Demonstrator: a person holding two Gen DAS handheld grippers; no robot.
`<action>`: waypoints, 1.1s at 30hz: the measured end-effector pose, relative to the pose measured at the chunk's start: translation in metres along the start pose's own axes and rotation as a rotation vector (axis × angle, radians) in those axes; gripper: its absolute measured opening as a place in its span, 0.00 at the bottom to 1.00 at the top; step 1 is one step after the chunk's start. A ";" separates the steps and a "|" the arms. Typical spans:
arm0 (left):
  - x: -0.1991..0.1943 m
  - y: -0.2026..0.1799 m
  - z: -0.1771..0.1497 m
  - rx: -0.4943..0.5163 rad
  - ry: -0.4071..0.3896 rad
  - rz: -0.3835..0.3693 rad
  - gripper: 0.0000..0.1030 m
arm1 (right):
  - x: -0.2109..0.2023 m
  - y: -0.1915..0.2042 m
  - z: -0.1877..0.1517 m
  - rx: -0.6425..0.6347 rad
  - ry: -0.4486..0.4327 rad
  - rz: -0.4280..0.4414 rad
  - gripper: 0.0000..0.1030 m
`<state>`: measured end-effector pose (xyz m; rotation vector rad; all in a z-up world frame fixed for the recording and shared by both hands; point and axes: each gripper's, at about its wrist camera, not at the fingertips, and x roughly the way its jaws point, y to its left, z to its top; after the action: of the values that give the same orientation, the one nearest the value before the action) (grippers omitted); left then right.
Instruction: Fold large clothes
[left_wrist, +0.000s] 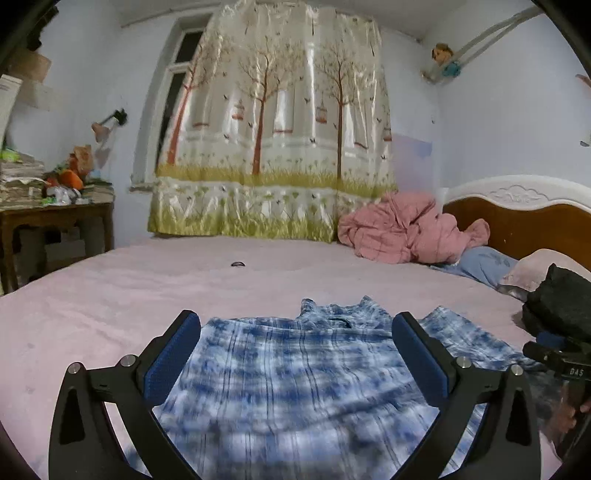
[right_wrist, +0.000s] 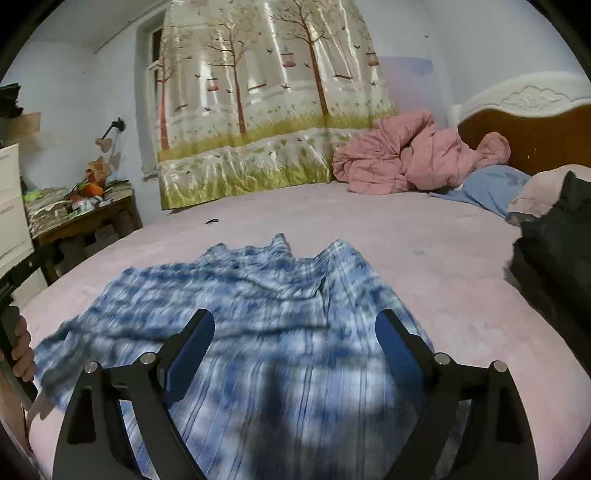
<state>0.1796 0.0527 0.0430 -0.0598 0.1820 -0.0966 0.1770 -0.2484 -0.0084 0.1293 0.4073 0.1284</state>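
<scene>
Item: blue-white tie-dye shirt, spread flat on the pink bed, collar away from us, long axis running straight ahead between both our tongs; left gripper and right gripper spread wide, holding nothing, equally near its hem.

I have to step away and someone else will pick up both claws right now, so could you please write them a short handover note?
Left claw: open, holding nothing, above the blue-and-white garment.
Right claw: open, holding nothing, above the same garment.
The garment lies spread on the pink bed sheet, neckline pointing away from you, wrinkled, one side reaching toward the dark clothes beside the pillows.
Done: garment laid out; no fold visible yet.
Left: smooth it, fold the sides in, then fold it lengthwise.
</scene>
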 end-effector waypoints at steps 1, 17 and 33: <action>-0.011 -0.005 -0.002 0.014 -0.014 0.002 1.00 | -0.007 0.001 -0.003 0.000 -0.001 0.002 0.88; -0.045 -0.034 -0.092 0.154 0.318 -0.052 1.00 | -0.057 0.016 -0.077 -0.193 0.236 -0.014 0.89; -0.038 -0.043 -0.122 0.252 0.453 0.096 0.98 | -0.036 0.033 -0.094 -0.218 0.317 -0.192 0.97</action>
<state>0.1167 0.0079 -0.0667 0.2246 0.6230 -0.0356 0.1027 -0.2124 -0.0753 -0.1471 0.7157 0.0024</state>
